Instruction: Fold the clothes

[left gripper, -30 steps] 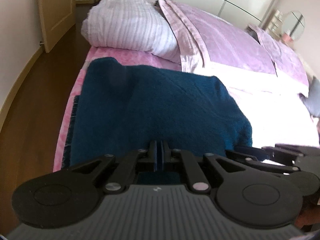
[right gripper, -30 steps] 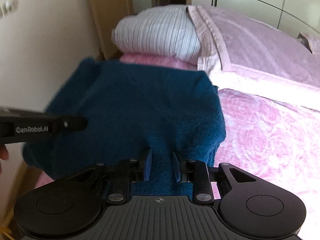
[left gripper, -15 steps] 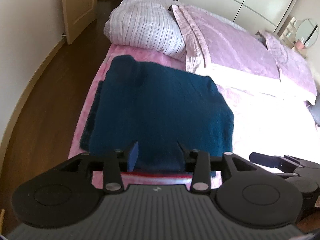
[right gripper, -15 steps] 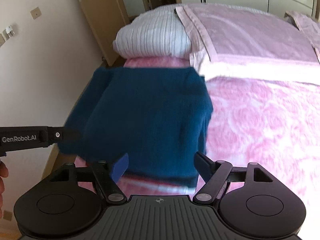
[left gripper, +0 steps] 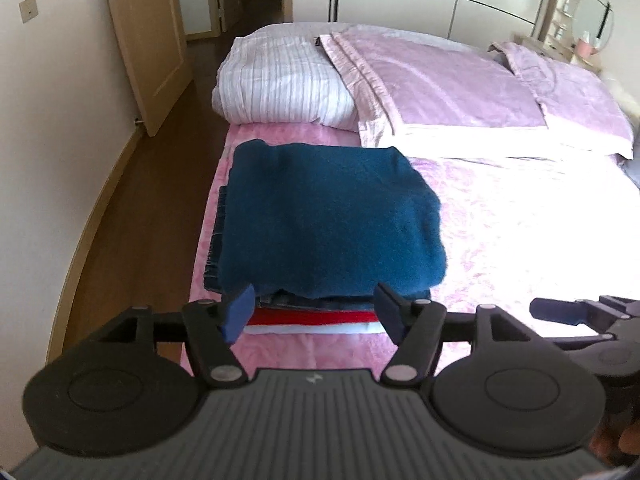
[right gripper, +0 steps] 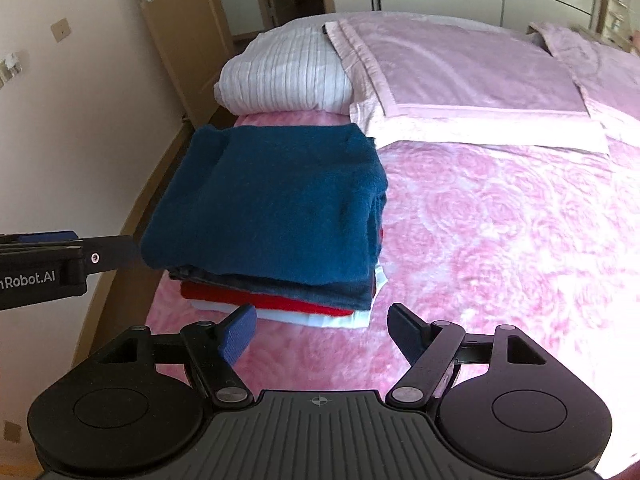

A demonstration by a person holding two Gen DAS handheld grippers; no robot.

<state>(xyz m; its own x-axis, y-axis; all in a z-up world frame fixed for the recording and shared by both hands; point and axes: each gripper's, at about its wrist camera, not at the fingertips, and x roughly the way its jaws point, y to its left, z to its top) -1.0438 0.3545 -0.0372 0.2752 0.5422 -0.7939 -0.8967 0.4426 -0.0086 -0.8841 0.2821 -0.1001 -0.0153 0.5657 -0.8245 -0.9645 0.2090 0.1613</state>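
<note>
Striped pillow (left gripper: pixel 280 80) — wooden door (left gripper: pixel 144 36) — round mirror (left gripper: pixel 592 18).

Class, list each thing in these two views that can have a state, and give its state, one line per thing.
Left tongs: open, empty.
Right tongs: open, empty.
Blue sweater: folded, top of the stack.
Jeans: folded, under the sweater.
Red garment: folded, beneath the jeans.
White garment: folded, bottom.
Door: open.
</note>
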